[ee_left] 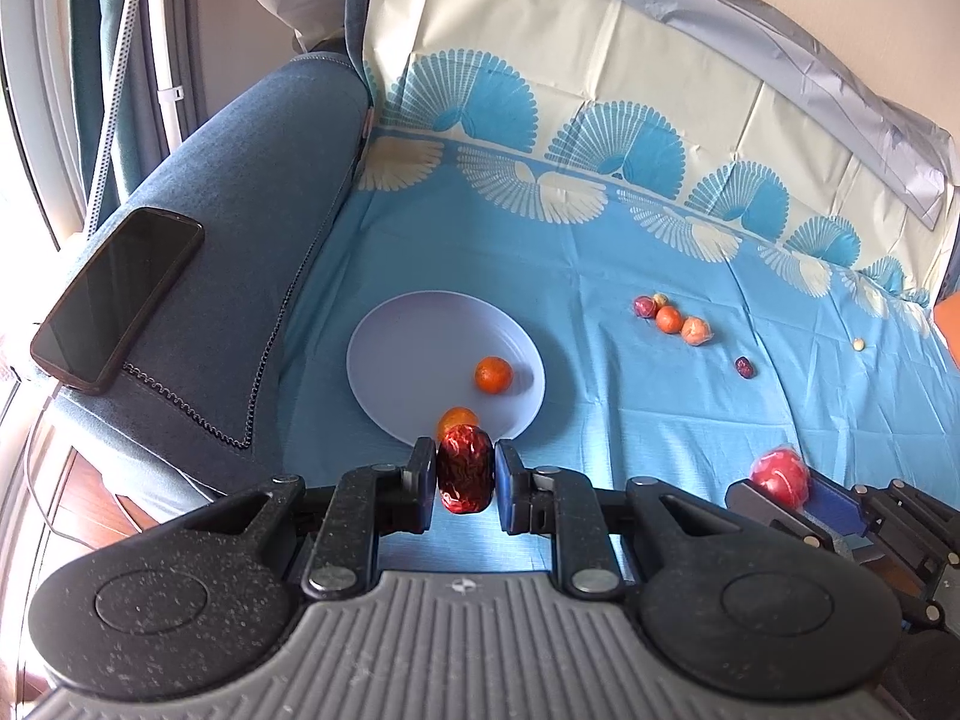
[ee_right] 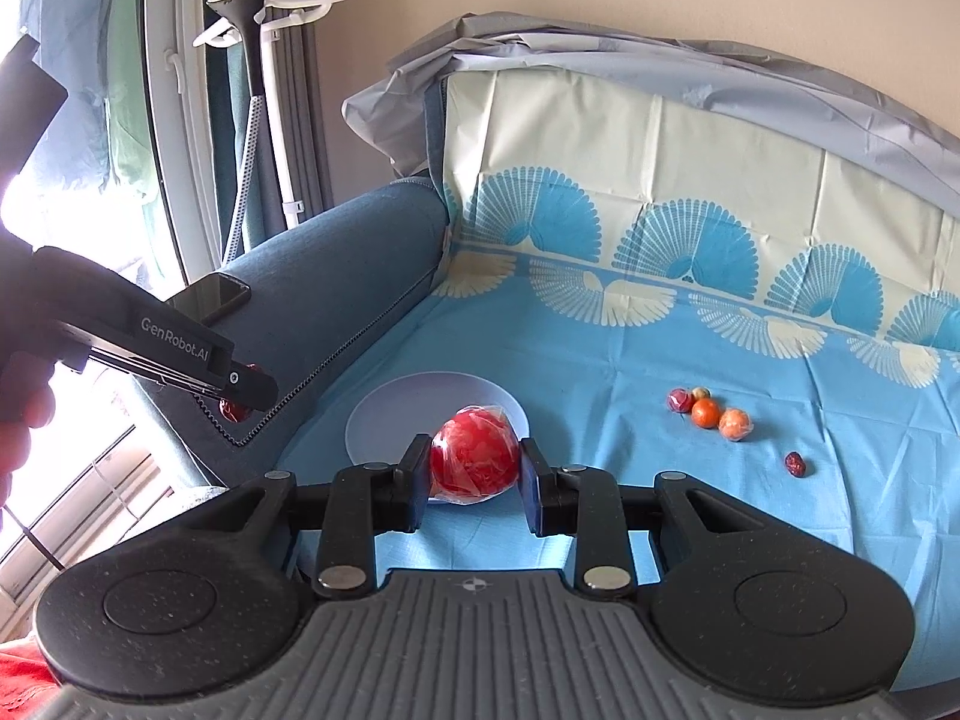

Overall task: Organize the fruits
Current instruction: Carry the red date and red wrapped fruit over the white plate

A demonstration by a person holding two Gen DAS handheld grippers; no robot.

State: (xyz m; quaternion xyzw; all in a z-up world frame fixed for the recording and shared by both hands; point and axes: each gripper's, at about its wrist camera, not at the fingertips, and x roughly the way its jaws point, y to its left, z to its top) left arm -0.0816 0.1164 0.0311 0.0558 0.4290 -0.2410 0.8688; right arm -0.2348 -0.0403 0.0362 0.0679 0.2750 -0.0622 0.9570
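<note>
My left gripper (ee_left: 465, 471) is shut on a wrinkled red date (ee_left: 465, 468), held just in front of a pale lilac plate (ee_left: 414, 360). Two small oranges lie on the plate, one (ee_left: 493, 374) in the middle and one (ee_left: 457, 420) at its near rim behind the date. My right gripper (ee_right: 474, 468) is shut on a plastic-wrapped red apple (ee_right: 474, 459), which also shows in the left wrist view (ee_left: 780, 476), held before the plate (ee_right: 384, 420). A cluster of small fruits (ee_right: 708, 411) and a lone date (ee_right: 795, 463) lie on the blue cloth to the right.
A sofa covered with a blue patterned cloth (ee_left: 600, 300). A black phone (ee_left: 117, 297) rests on the blue armrest at the left. A small pale item (ee_left: 859, 345) lies far right. A garment steamer stand (ee_right: 264, 90) and a window are at the left.
</note>
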